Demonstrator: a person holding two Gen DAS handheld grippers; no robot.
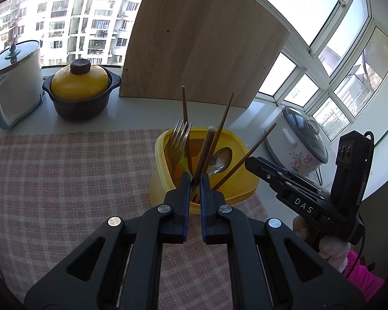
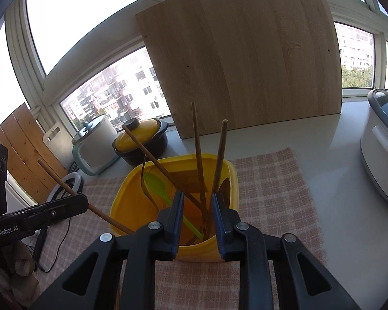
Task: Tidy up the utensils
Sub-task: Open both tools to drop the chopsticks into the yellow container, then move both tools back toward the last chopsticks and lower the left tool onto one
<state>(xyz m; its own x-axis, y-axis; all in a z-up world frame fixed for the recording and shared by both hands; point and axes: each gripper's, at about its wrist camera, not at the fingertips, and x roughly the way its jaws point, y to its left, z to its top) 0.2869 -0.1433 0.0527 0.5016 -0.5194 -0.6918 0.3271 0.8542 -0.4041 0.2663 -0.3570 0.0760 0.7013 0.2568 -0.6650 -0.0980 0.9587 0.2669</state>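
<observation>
Both wrist cameras look down along their fingers, close above the yellow container; left faces it from the left, right from opposite; both share the wooden board.

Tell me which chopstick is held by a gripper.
The chopstick slanting out over the rim of the yellow container; the left gripper clamps it, the other three lean loose inside.

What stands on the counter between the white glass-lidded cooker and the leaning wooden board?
A black pot with a yellow lid stands between the white cooker and the wooden board. Both wrist views show it.
</observation>
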